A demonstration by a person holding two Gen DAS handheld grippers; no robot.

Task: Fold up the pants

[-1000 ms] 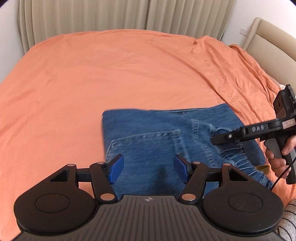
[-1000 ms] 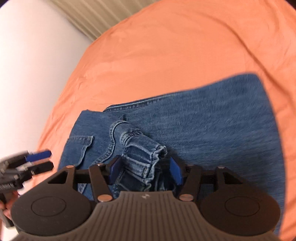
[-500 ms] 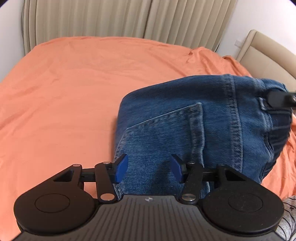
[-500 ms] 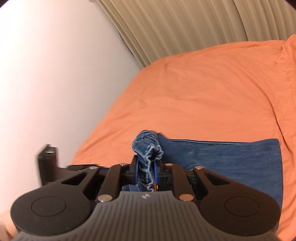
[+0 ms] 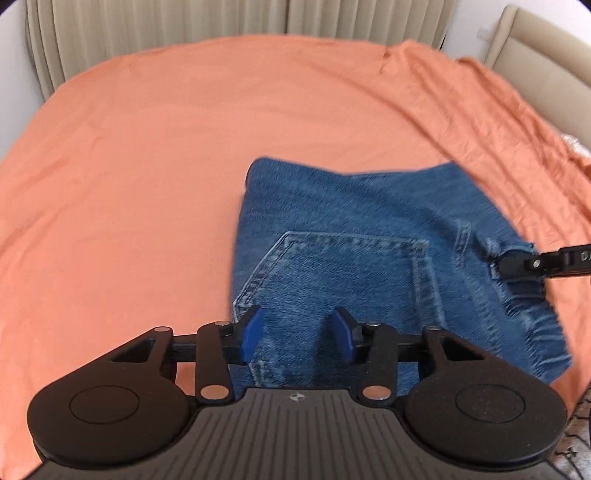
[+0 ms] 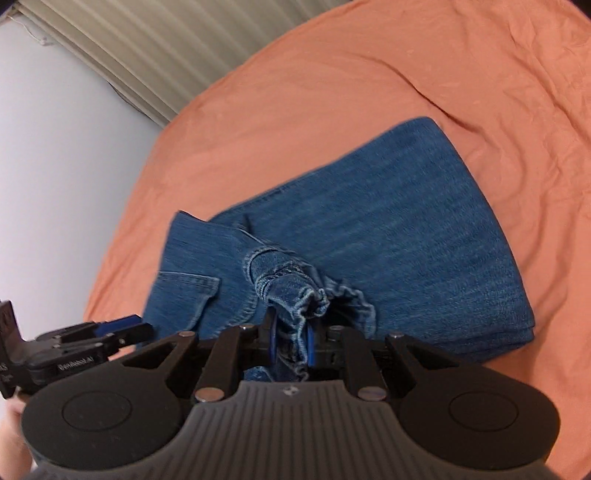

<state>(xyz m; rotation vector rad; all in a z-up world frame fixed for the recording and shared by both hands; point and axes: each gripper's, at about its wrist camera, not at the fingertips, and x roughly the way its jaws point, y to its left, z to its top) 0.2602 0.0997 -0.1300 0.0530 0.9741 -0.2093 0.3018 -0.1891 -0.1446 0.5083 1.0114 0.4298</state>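
Note:
Blue jeans (image 5: 369, 258) lie folded on the orange bedsheet (image 5: 147, 166), a back pocket facing up. My left gripper (image 5: 297, 334) hovers at their near edge. Its jaws are closing with denim between the blue pads (image 5: 251, 332), which do not press on it. In the right wrist view the jeans (image 6: 388, 240) spread ahead, and my right gripper (image 6: 291, 341) is shut on the bunched elastic waistband (image 6: 295, 291). The right gripper (image 5: 517, 264) also shows at the right edge of the left view, pinching that waistband. The left gripper (image 6: 110, 330) appears low at the left of the right view.
Beige pleated curtains (image 5: 221, 18) run behind the bed and a padded headboard (image 5: 535, 40) stands at the right. A white wall (image 6: 55, 166) borders the bed's far side. Grey patterned cloth (image 5: 576, 443) shows at the lower right corner. Open sheet lies left of the jeans.
The right gripper shut on the waistband, lifted that end of the jeans, then came back down with it. The left jaws have narrowed over the near edge.

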